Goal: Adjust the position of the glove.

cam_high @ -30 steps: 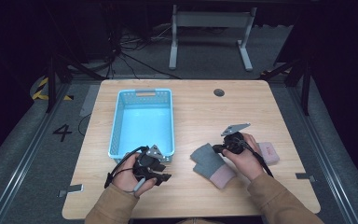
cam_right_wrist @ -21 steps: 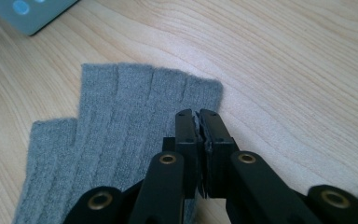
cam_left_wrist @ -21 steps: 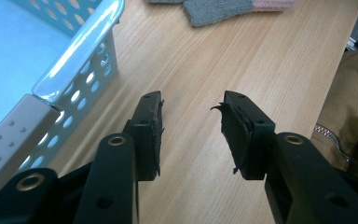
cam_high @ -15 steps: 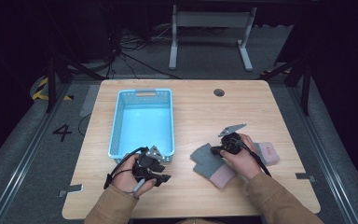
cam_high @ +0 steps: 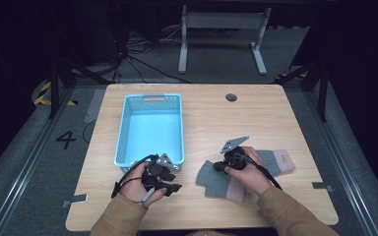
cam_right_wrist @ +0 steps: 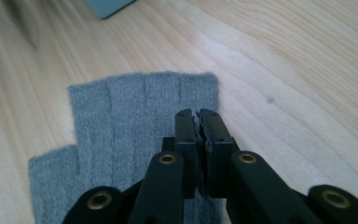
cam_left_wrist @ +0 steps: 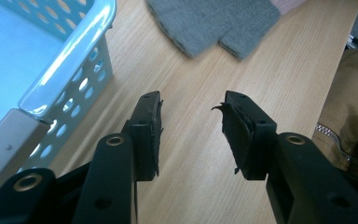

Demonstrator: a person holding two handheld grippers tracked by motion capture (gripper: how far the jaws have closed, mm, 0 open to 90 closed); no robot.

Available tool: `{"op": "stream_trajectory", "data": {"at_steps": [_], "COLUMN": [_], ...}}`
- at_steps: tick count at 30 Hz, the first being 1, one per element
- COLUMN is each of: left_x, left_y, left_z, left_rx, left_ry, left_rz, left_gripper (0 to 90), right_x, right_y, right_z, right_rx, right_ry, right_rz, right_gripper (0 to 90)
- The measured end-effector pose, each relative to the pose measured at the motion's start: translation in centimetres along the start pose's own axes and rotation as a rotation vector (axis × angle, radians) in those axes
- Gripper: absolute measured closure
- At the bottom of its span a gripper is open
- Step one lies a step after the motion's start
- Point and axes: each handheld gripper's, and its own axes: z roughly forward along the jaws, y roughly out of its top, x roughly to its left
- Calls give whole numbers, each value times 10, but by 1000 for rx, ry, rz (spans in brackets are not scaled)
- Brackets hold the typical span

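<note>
A grey fingerless glove with a pink cuff lies flat on the wooden table, in front of my right hand. My right gripper hovers low over it with its jaws pressed together. In the right gripper view I see nothing between the jaws of the right gripper, whose tips are over the glove's finger stubs. A second glove lies partly under my right wrist. My left gripper rests by the blue basket's near right corner. In the left gripper view the left gripper is open over bare wood.
The light blue plastic basket stands left of centre with nothing inside; its rim is close to my left jaw. The grey glove lies beyond the left gripper. Dark floor and a metal stand lie beyond the table's far edge.
My right hand has slid a little to the left, further over the grey glove. The left hand and the basket have stayed where they were.
</note>
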Motion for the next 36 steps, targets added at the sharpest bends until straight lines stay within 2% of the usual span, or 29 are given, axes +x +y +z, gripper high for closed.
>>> {"op": "stream_trajectory", "data": {"at_steps": [3,6,9,12,14,17,18,23,29,31,32,36], "left_x": [0,0,0,0,-1,-2,-2,-2,-3,-3,-3,-3], "left_y": [1,3,5,9,14,18,23,30,38,40,41,41], "left_z": [0,1,2,3,5,7,9,14,18,19,19,20], "left_rx": [-6,-3,-6,-8,-6,-5,0,3,16,10,15,17], "left_ry": [0,-7,-13,-21,-30,-38,-48,-60,-76,-79,-82,-82], "left_rz": [-2,5,10,20,32,45,56,74,106,104,115,112], "left_gripper": [584,585,586,589,591,593,595,596,595,595,595,595], "right_x": [3,6,10,15,22,27,32,44,50,52,54,56], "right_y": [0,1,0,-5,-14,-21,-26,-38,-50,-53,-56,-59], "right_z": [0,-5,-20,-34,-43,-47,-49,-54,-54,-54,-53,-52], "right_rx": [0,-24,-55,-59,-39,-18,-3,29,56,66,86,108], "right_ry": [14,17,55,94,114,124,143,154,170,179,180,177], "right_rz": [-13,-23,-43,-66,-97,-113,-122,-151,-144,-147,-151,-158], "right_gripper": [870,873,878,885,889,890,891,896,897,900,900,900]}}
